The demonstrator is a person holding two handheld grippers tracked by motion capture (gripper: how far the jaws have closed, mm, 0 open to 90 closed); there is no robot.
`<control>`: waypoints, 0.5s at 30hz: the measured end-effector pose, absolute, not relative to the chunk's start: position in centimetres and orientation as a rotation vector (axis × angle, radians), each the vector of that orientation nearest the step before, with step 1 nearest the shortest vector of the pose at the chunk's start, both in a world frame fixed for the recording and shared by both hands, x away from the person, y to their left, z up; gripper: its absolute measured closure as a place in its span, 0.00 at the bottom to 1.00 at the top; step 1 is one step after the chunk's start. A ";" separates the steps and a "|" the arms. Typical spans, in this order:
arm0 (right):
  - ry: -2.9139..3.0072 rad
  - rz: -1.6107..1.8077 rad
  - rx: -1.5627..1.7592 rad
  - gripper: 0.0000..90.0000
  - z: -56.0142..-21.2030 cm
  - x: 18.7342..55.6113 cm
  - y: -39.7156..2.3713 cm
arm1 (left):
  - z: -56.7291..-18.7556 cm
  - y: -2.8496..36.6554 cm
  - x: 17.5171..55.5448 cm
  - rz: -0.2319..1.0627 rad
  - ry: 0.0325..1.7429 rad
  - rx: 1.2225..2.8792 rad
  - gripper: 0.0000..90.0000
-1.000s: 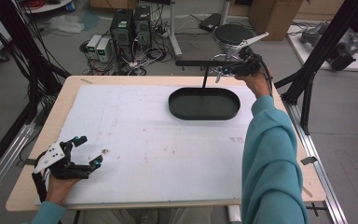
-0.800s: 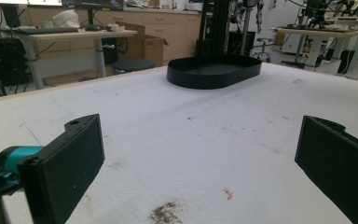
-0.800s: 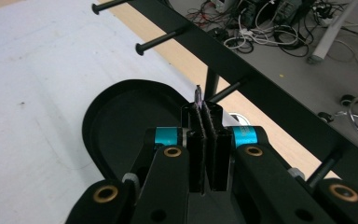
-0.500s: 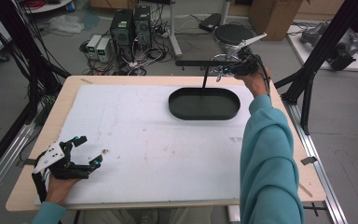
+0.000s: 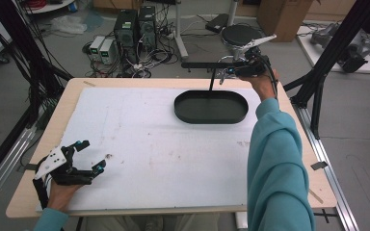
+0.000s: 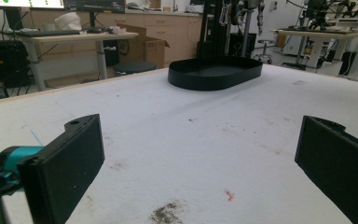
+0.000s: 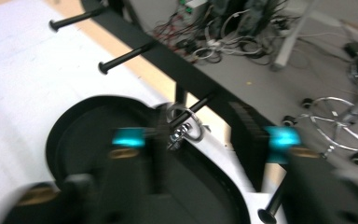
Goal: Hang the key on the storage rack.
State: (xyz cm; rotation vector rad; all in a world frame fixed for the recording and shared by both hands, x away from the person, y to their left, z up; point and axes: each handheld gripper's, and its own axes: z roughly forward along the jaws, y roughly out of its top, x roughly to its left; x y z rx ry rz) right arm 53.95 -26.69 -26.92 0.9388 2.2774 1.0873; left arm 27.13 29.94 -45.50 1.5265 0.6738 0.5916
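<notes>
One white table [image 5: 139, 139], cluttered floor [image 5: 125, 53].

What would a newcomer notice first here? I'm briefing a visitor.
The black oval tray at the far side of the white table. Just above it, the right gripper, jaws just opened, faces a small metal ring hanging on a black rack peg. The left gripper rests open at the near left corner.

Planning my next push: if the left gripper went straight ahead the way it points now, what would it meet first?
Probably the black oval tray. The left gripper has open jaws with nothing between them, and bare white table cover stretches ahead up to the tray, though depth is hard to judge.
</notes>
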 end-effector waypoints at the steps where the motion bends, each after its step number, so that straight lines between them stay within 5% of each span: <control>1: 2.268 1.088 0.936 0.47 -26.9 53.8 -26.7 | -45.5 29.9 27.1 0.592 0.674 1.527 0.02; 5: 2.173 1.188 0.912 0.13 -26.1 52.3 -26.4 | -45.5 29.9 27.1 0.593 0.675 1.524 0.02; 9: 2.147 1.291 0.902 0.01 -25.6 50.3 -26.6 | -45.5 29.9 27.1 0.595 0.674 1.526 0.02; 15: 2.117 1.344 0.769 0.01 -25.1 45.6 -26.6 | -45.5 29.9 27.1 0.598 0.676 1.524 0.02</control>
